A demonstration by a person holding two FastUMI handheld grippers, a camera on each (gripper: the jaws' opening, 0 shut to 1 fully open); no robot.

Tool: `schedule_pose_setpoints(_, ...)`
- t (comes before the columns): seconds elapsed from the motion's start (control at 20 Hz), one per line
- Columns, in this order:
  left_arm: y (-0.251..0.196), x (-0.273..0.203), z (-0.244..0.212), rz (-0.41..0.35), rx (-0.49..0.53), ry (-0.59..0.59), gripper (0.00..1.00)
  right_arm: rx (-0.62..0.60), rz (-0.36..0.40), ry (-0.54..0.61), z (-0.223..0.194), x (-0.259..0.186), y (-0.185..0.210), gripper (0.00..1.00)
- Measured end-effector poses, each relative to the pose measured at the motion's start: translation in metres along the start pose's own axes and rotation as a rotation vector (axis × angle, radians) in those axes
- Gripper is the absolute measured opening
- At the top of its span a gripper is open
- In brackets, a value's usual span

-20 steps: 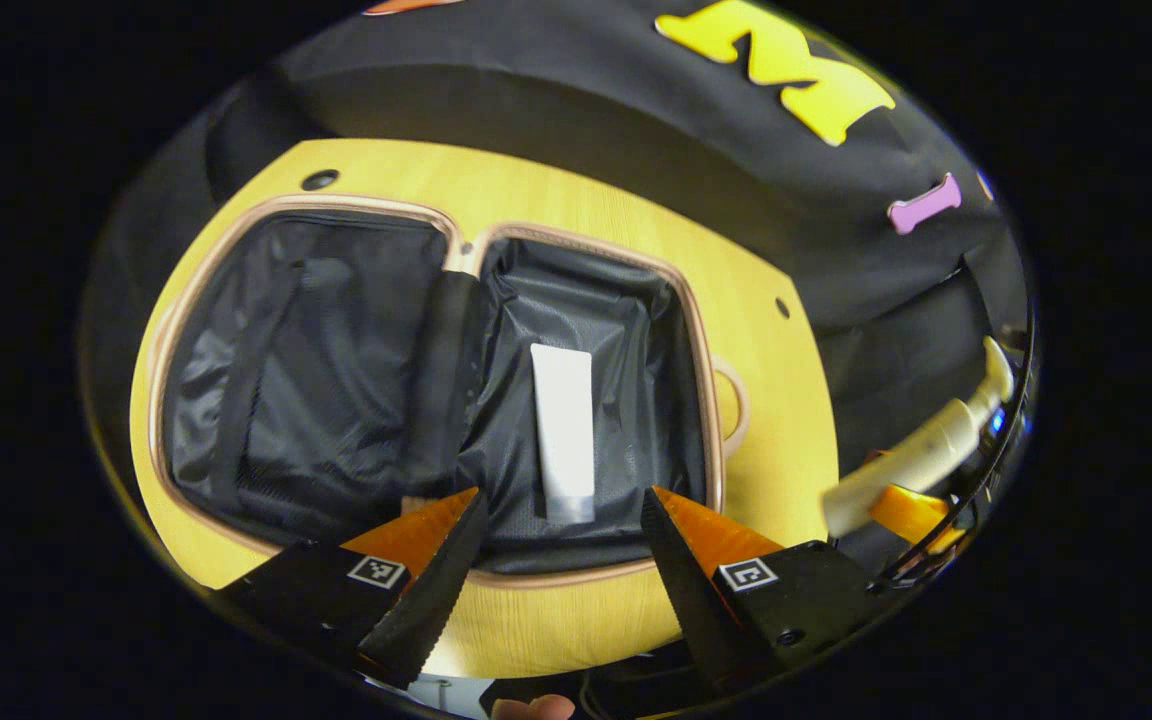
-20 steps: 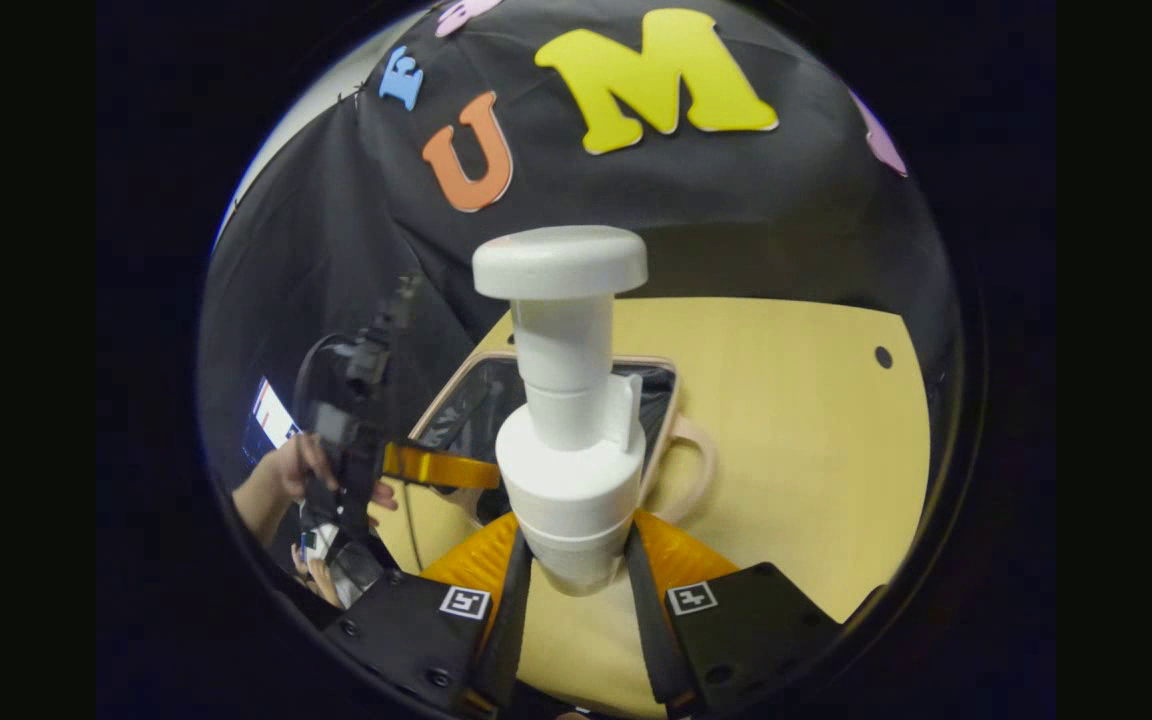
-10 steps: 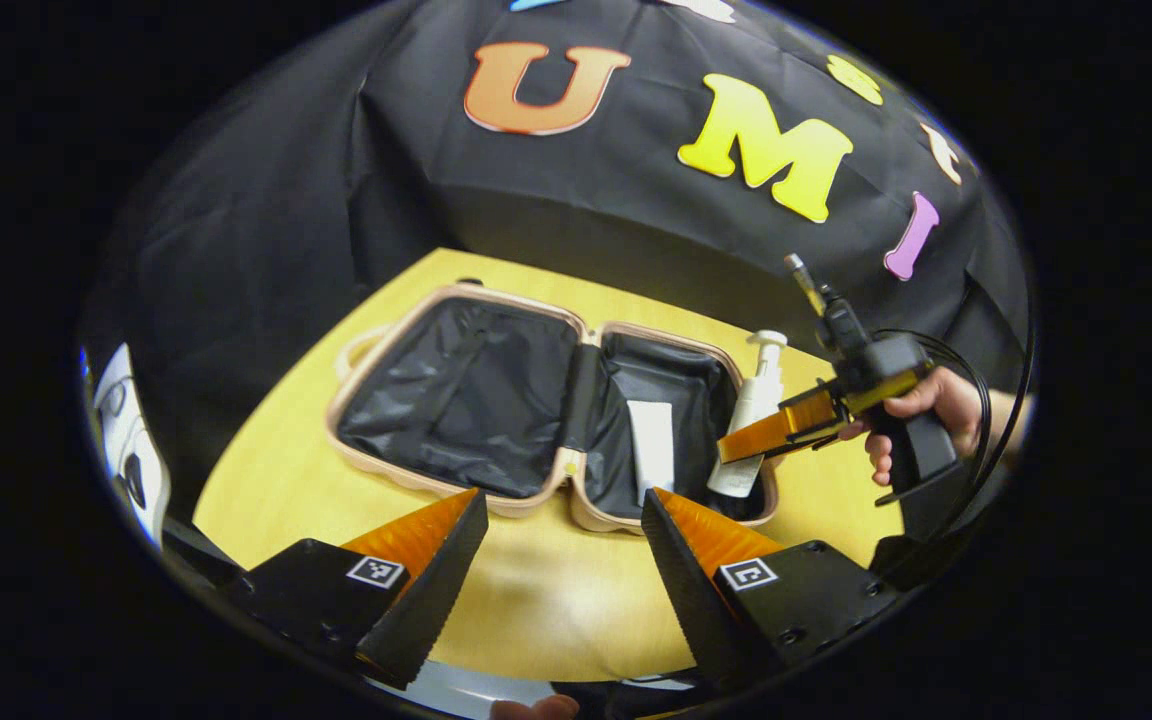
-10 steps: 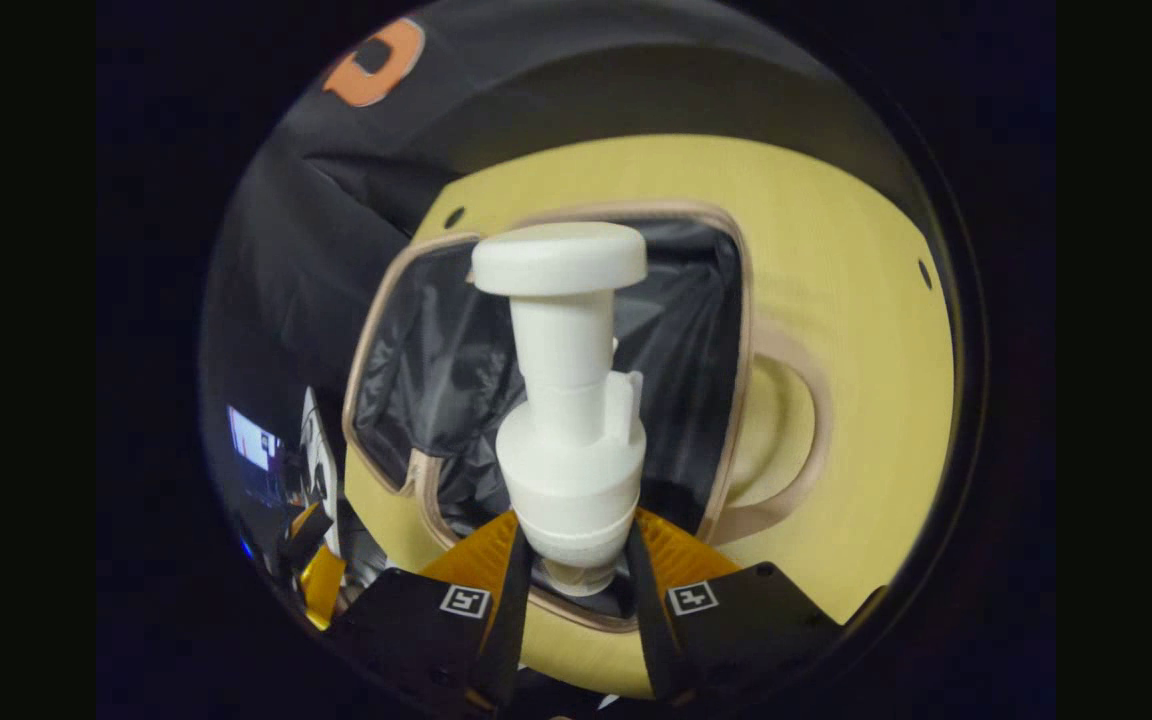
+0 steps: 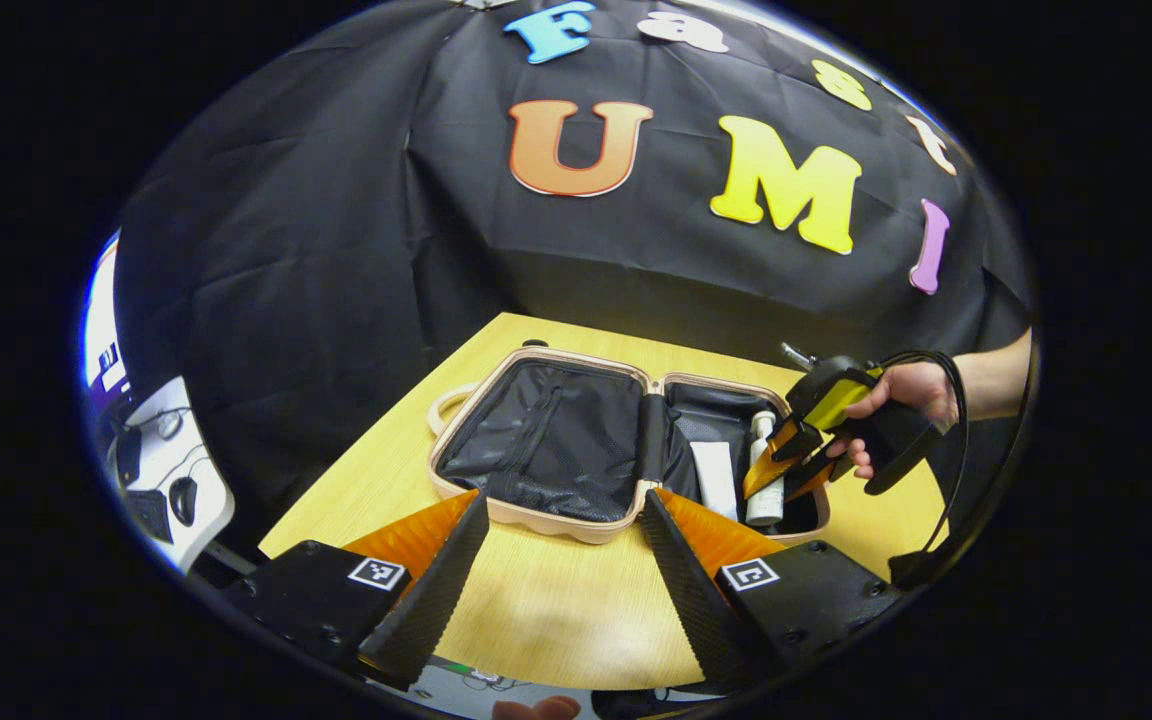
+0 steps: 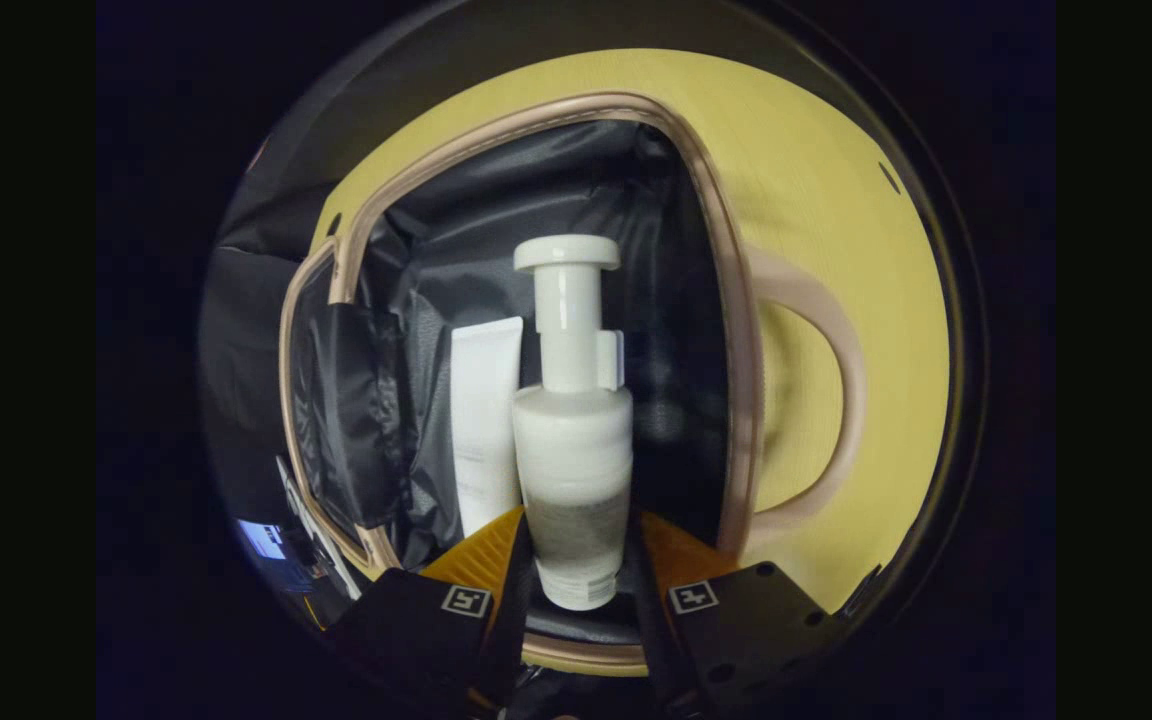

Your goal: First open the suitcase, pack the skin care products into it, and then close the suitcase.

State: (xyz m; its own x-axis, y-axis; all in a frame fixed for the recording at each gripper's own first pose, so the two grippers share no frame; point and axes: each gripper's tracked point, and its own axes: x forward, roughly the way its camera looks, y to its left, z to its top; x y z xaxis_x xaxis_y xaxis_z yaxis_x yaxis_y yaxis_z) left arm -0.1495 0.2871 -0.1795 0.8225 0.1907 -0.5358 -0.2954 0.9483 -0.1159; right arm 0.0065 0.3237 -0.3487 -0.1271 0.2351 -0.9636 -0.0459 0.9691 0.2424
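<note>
No readable text: print on the pump bottle (image 6: pixel 573 470) and tube (image 6: pixel 484 420) is too blurred.

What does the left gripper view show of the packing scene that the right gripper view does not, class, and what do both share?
Left gripper view alone: the suitcase's empty lid half, the hand holding the right gripper, and the open left gripper above the table.

Right gripper view alone: the suitcase handle and the right gripper's fingers flanking the bottle's base.

Both: the pump bottle beside the white tube in the suitcase.
</note>
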Motion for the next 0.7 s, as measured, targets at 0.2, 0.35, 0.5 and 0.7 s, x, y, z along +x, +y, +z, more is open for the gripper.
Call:
schedule_pose_setpoints(0.2,0.013,0.002,-0.009,0.012,-0.058,0.020,0.98,0.005,0.013,-0.033,0.003,-0.003,0.006,0.52)
schedule_pose_setpoints(0.35,0.029,0.010,-0.004,0.032,-0.078,-0.036,0.99,-0.012,0.038,-0.066,0.000,-0.015,0.008,0.62)
schedule_pose_setpoints(0.5,0.063,0.024,0.012,0.078,-0.064,-0.124,0.98,-0.042,0.091,-0.159,-0.012,-0.052,0.011,0.67)
schedule_pose_setpoints(0.7,0.098,0.059,0.023,0.061,-0.155,-0.181,0.99,-0.152,0.208,-0.352,-0.024,-0.108,0.010,0.72)
